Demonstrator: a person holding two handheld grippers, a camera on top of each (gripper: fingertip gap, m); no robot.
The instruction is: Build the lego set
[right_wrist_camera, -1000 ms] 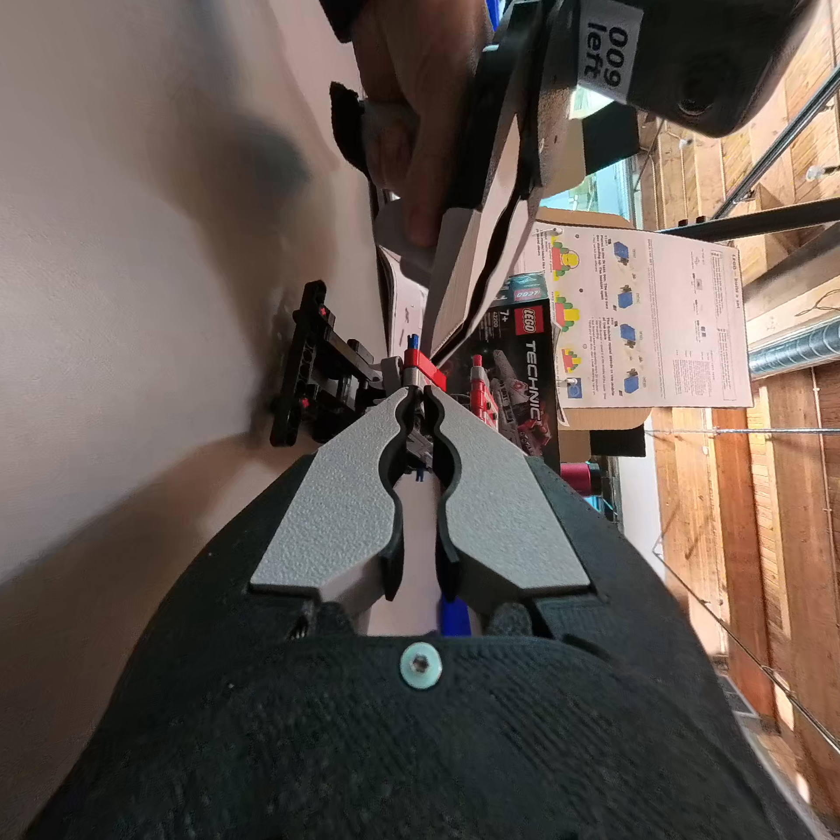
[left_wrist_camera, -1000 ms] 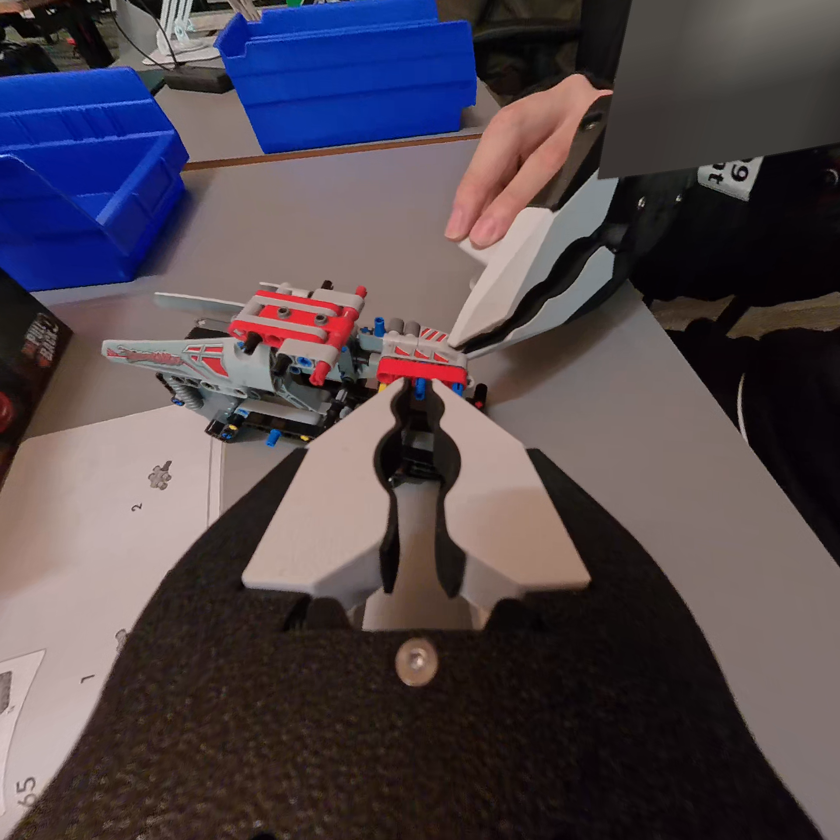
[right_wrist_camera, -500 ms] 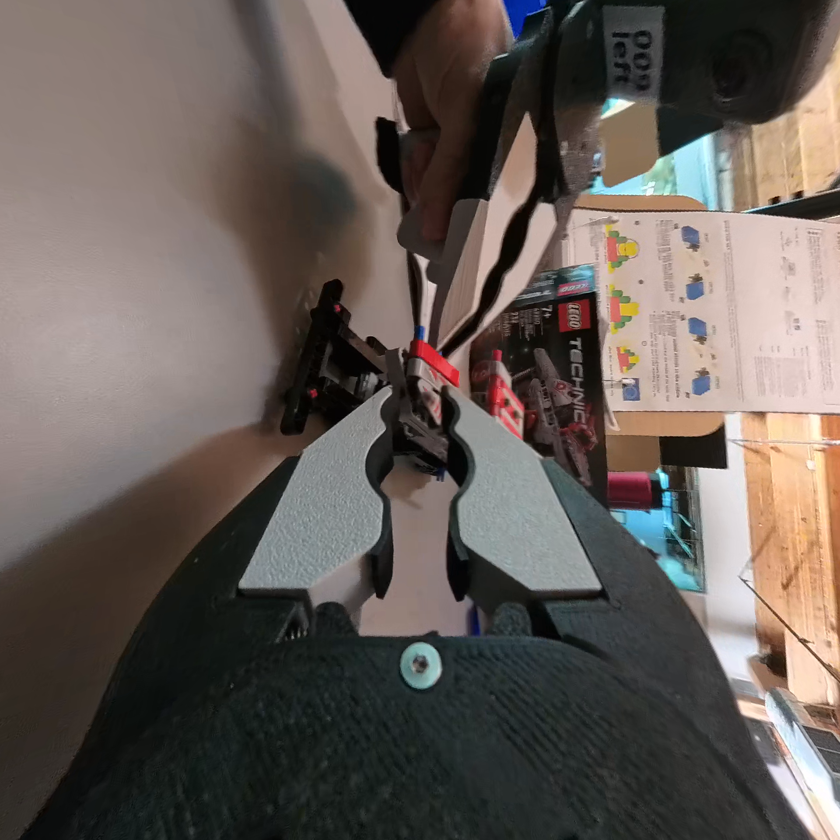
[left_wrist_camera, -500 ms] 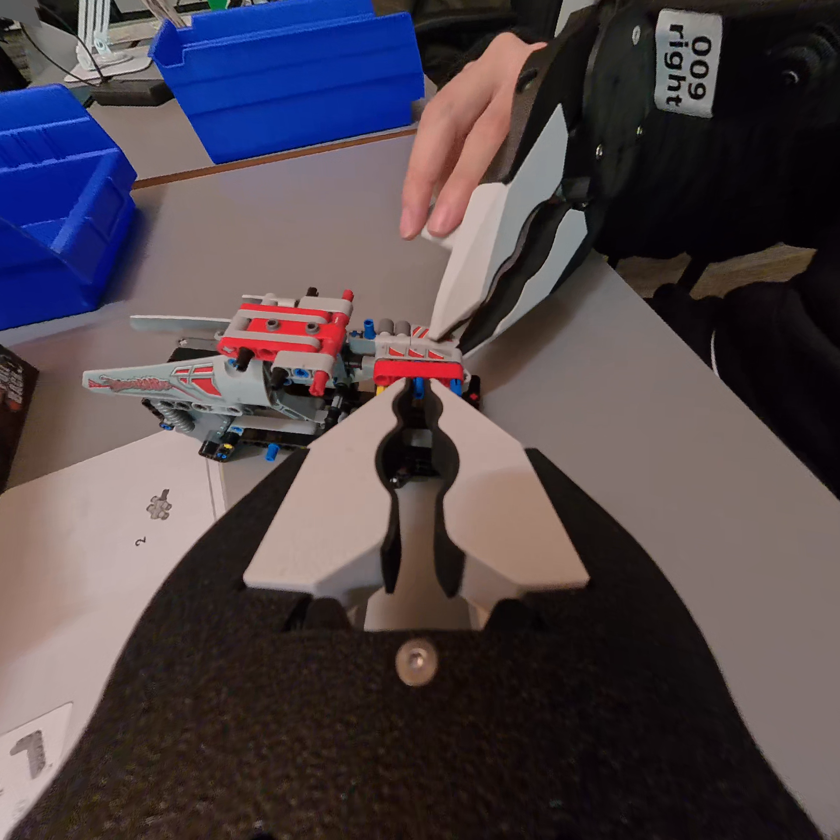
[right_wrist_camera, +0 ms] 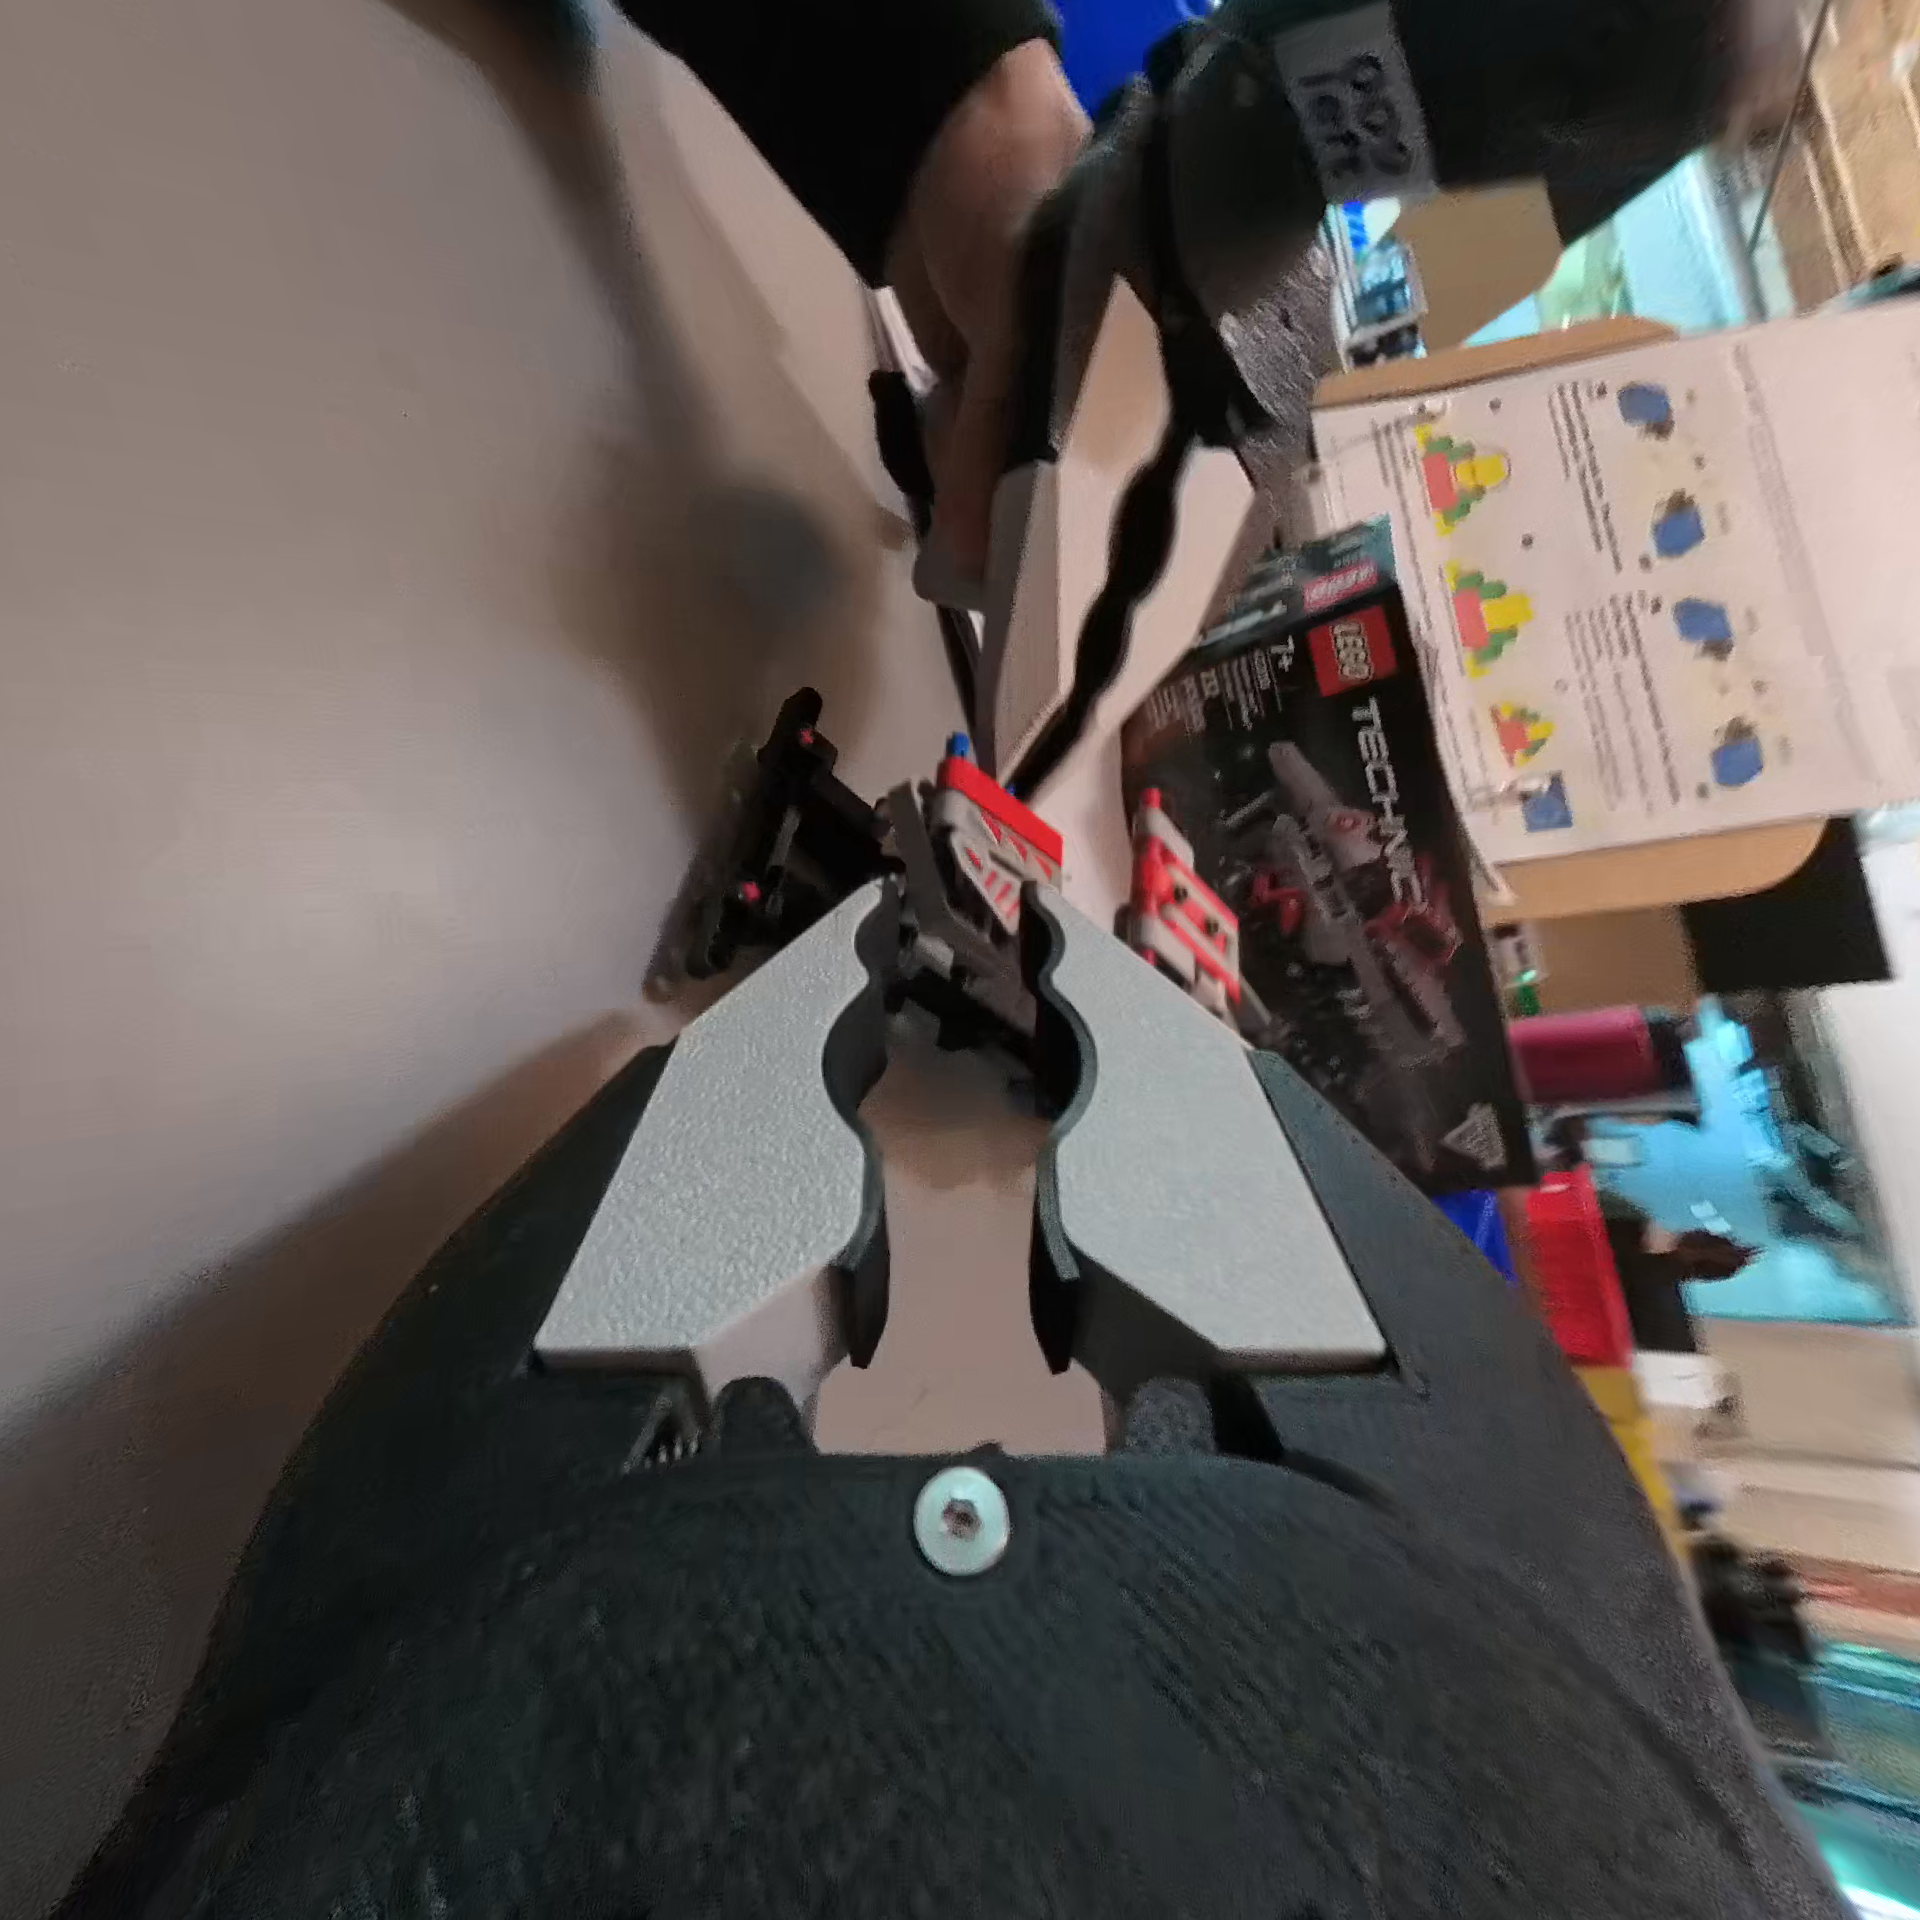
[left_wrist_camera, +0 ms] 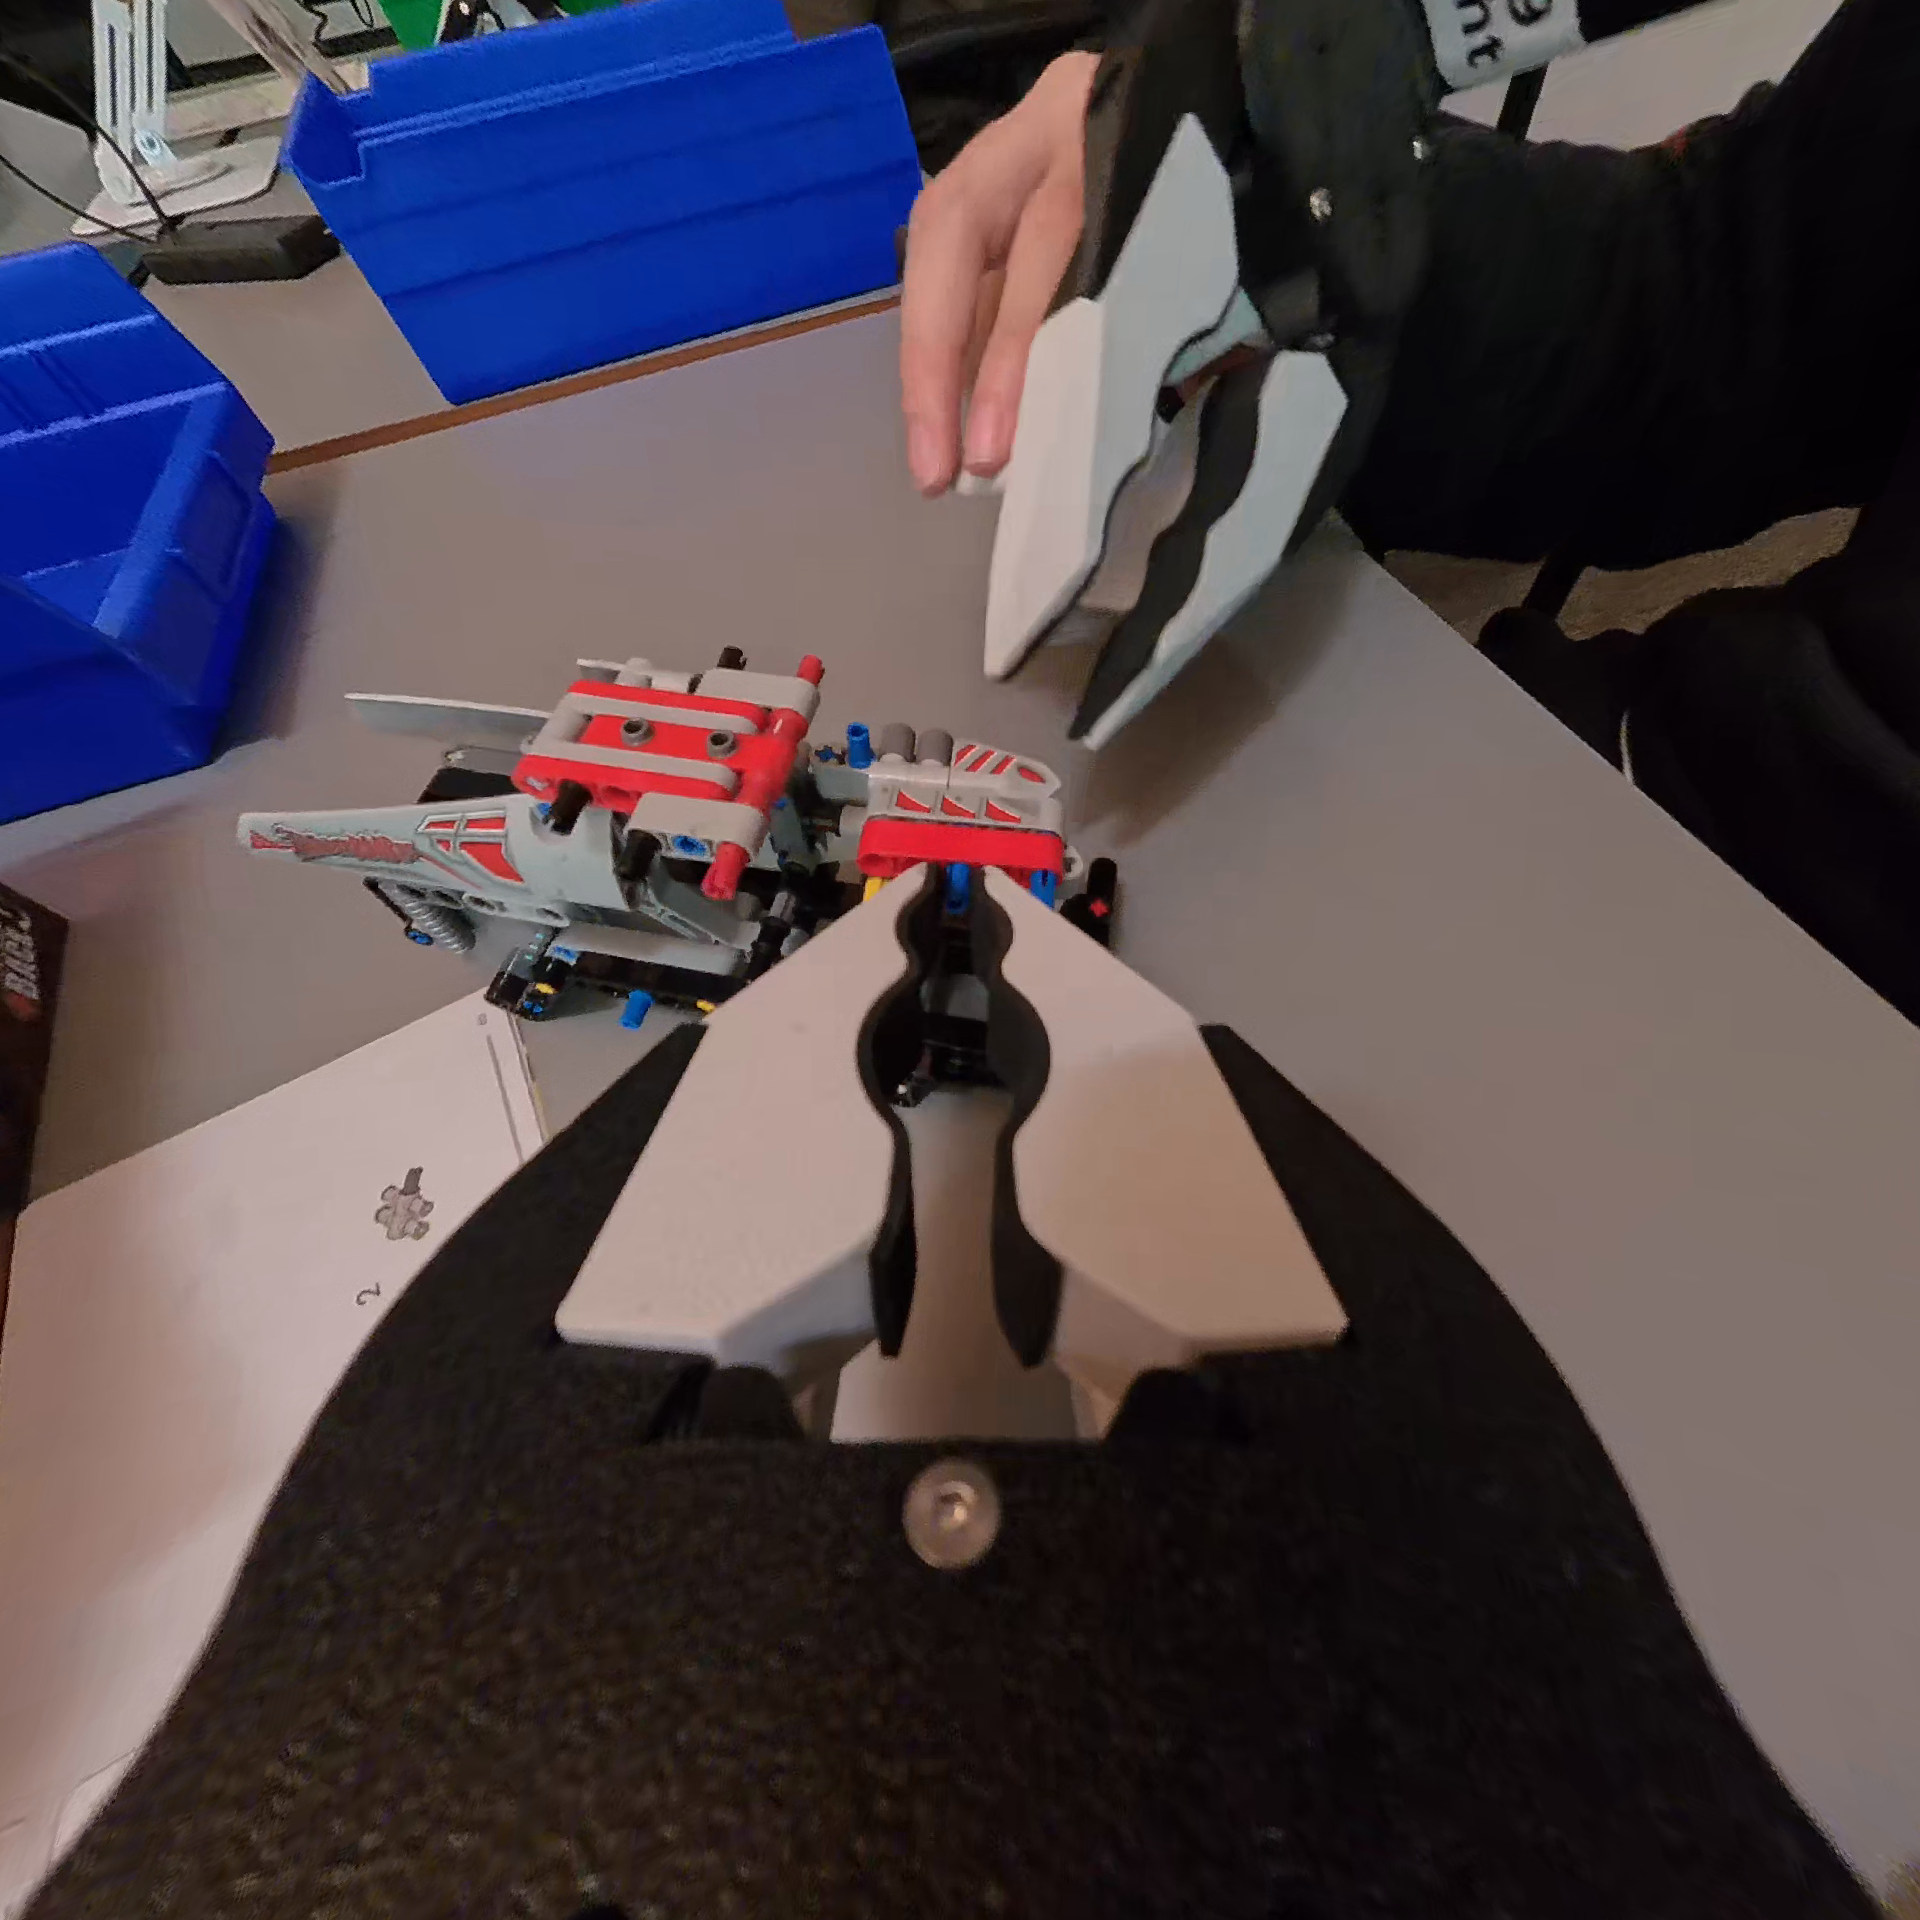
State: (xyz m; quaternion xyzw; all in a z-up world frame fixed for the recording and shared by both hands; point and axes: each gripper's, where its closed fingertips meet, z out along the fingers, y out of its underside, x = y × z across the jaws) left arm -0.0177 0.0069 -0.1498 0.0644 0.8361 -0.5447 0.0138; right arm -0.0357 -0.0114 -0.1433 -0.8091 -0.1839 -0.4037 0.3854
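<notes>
Lego model [left_wrist_camera: 665,821] lay flat on the grey table [left_wrist_camera: 1403,1091], one build only, its long axis running left to right across the left wrist view. Its grey pointed nose aimed left toward the blue bins, and its red-capped tail sat at the right, right at the left gripper's tips.

That left gripper [left_wrist_camera: 951,883] had its fingers drawn nearly together around a blue pin under the tail's red beam; whether they actually pinched it, I could not tell. The right gripper [left_wrist_camera: 1049,707] hung in the air just beyond the tail, apart from it, fingers spread with nothing between them, a hand [left_wrist_camera: 977,270] beside it.

Two blue bins [left_wrist_camera: 613,197] stood behind. One white instruction sheet [left_wrist_camera: 239,1247] lay near the model, and one dark set box [right_wrist_camera: 1340,831] stood beyond it.
</notes>
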